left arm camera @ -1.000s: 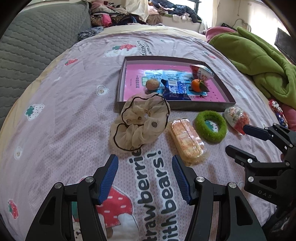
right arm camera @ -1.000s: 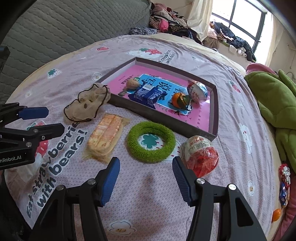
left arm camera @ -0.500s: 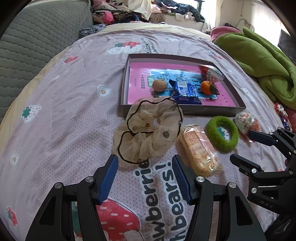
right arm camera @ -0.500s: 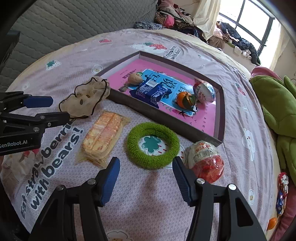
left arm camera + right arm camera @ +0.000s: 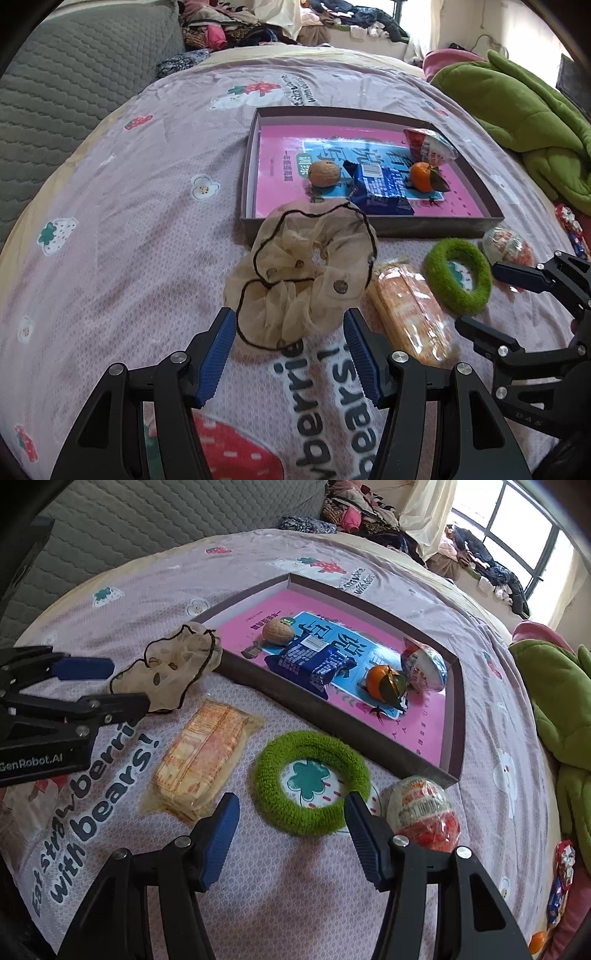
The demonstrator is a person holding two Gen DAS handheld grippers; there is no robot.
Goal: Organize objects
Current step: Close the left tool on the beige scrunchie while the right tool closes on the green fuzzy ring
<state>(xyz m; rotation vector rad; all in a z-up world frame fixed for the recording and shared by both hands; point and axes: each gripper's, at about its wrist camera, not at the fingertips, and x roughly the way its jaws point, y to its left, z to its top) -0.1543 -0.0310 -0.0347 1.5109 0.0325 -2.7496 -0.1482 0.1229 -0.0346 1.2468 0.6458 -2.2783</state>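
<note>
Nearest the left wrist camera, the left gripper (image 5: 290, 349) stands wide and empty, its blue pads (image 5: 218, 354) flanking the near edge of the beige scrunchie (image 5: 303, 278). The scrunchie lies straight ahead along the fingers, on the printed bedsheet (image 5: 122, 229), its far edge against the front wall of the tray (image 5: 369, 224). It looks as if the fabric is not yet between the pads, though the fisheye makes that hard to judge.

The right gripper (image 5: 291, 825) is likewise wide and holds nothing. Its fingertips bracket the near rim of the green ring (image 5: 312, 781), which lies flat directly ahead, so the right hand is the nearer one for it, as the left is for the scrunchie. To the ring's left lies the wafer packet (image 5: 205, 762), its long axis running away from the grippers and slightly toward the tray; to its right sits the wrapped egg (image 5: 424, 819), just beside the tray's corner.

Beyond these four loose things, the tray already holds a walnut (image 5: 277, 630), a blue snack pack (image 5: 312, 661), a small orange (image 5: 382, 685) and a second wrapped egg (image 5: 424, 668). Each coming grasp probably turns on a short forward push before closing, then a lift over the tray's front wall. Farther off lies a green blanket (image 5: 517, 107).
</note>
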